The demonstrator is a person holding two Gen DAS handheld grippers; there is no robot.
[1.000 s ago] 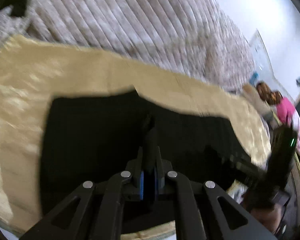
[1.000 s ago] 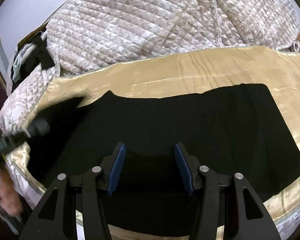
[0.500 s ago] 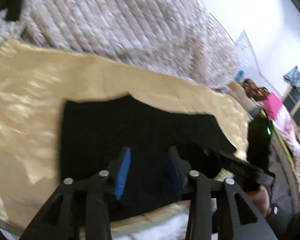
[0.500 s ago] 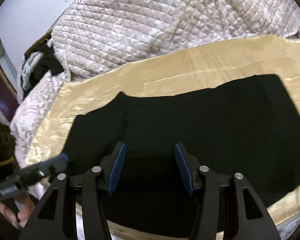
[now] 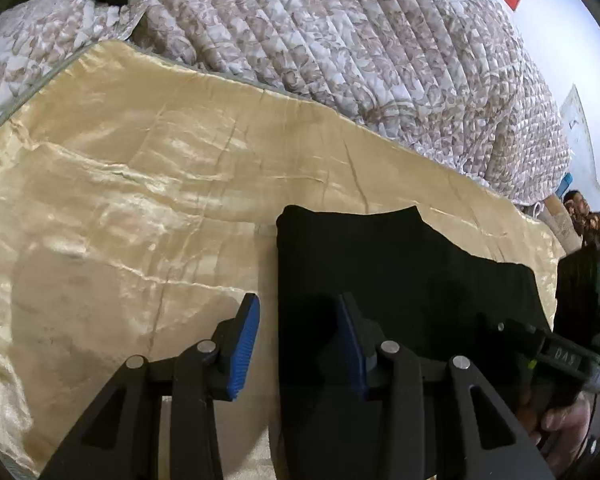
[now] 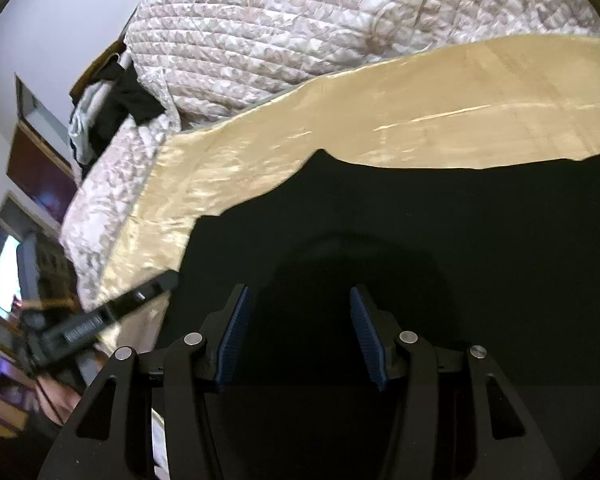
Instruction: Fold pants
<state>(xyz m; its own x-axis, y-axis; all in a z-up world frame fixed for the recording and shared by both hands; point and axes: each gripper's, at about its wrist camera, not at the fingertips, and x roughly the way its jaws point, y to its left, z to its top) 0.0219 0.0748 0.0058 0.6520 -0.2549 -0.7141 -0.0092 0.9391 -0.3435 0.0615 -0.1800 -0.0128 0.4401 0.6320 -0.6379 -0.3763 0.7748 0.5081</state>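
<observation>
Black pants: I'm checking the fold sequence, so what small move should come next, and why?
Probably lower the open left gripper onto the near left edge of the black pants and close. Its jaws straddle that edge without pinching it, and the pants lie flat on the gold sheet; the right gripper hovers open.

Matt black cloth pants (image 5: 400,280) on glossy, creased satin sheet (image 5: 140,200).

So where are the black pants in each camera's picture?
Left wrist view: the black pants lie in the lower right, their left edge running between the open left gripper.
Right wrist view: the pants fill the lower middle and right, under the open right gripper.
Shared landmark: the shiny gold sheet beneath them, with the quilted blanket behind.
</observation>
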